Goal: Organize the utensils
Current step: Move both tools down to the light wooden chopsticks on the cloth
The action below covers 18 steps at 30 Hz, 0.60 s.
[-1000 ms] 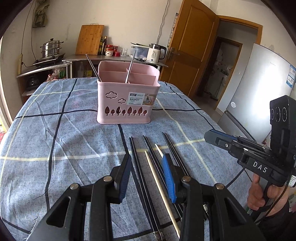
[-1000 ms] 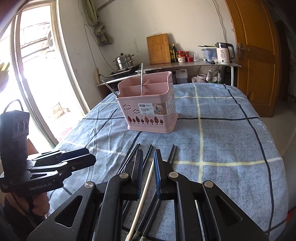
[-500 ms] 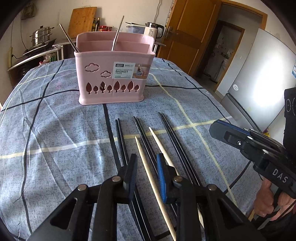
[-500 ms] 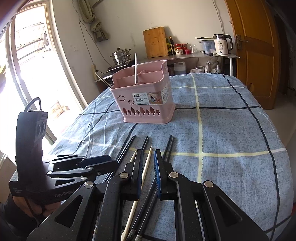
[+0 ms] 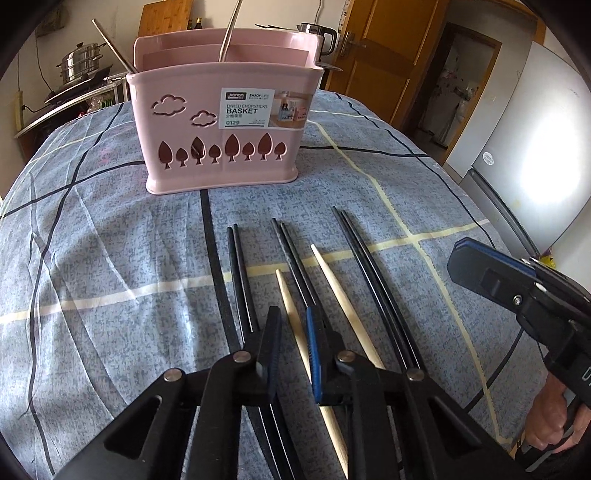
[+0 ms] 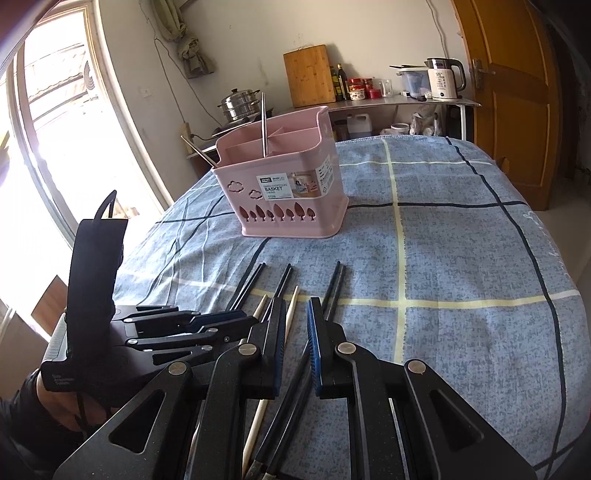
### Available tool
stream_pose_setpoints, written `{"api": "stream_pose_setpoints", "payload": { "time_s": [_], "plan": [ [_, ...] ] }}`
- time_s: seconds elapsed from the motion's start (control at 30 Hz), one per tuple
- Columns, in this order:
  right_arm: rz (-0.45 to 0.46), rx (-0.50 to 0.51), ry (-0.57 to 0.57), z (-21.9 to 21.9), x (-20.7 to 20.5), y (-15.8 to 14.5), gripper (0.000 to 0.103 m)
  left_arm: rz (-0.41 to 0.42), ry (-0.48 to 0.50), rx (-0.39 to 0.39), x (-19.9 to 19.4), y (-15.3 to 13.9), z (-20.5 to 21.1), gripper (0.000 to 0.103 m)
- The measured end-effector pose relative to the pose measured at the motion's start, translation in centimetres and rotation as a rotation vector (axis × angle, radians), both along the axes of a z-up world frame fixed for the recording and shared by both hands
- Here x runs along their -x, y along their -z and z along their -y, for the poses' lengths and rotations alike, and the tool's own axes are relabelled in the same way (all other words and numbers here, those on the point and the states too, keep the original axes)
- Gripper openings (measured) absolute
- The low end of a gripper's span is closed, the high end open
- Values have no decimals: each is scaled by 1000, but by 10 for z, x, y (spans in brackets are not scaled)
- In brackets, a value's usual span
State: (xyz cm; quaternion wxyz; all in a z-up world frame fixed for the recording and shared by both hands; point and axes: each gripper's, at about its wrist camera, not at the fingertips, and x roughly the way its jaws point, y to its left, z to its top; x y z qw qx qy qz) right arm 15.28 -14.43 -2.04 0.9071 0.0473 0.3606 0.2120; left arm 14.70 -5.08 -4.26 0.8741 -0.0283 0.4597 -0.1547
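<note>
A wooden chopstick (image 5: 282, 284) on the bench (image 5: 110, 258), short of the basket (image 5: 221, 147), is straddled but not yet pinched by the left gripper (image 5: 291, 314), jaws just closing, the right gripper (image 6: 297, 306) slightly parted and empty, so a firm squeeze and lift are judged due next.

My table (image 5: 92, 258) is covered in matt blue cloth, softly creased, with woven check lines. The basket (image 5: 221, 147) is smooth pink plastic with a glossy paper label (image 5: 264, 109); thin shiny metal utensils (image 5: 229, 33) stand in it. Near the table's front edge lie glossy black chopsticks (image 5: 240, 269) and pale bare-wood chopsticks (image 5: 332, 277). My left gripper (image 5: 291, 325) is matt black plastic with blue ribbed pads (image 5: 312, 343).
</note>
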Motion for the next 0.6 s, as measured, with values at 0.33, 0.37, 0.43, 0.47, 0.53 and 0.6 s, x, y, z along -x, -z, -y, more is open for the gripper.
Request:
{"api": "stream_pose_setpoints", "payload": {
  "time_s": [0.33,0.37,0.43,0.47,0.53,0.6],
  "plan": [
    [-52,40,-28,-17,-20,16,12,-9,-11,10,-8,2,0,8],
    [-58,46,-31,-19,-22,18,12,-10,-13,18,-8,2,-2,8],
    [-72,59,-37,-22,-27,22,12,-10,-15,30,-8,3,-4,8],
    [-80,66,-41,-24,-30,24,12,-10,-16,35,-8,3,-5,8],
    [-98,82,-44,-28,-35,29,12,-10,-17,43,-7,3,-7,7],
    [-109,96,-49,-31,-39,33,12,-10,-18,49,-7,3,-9,7]
  ]
}}
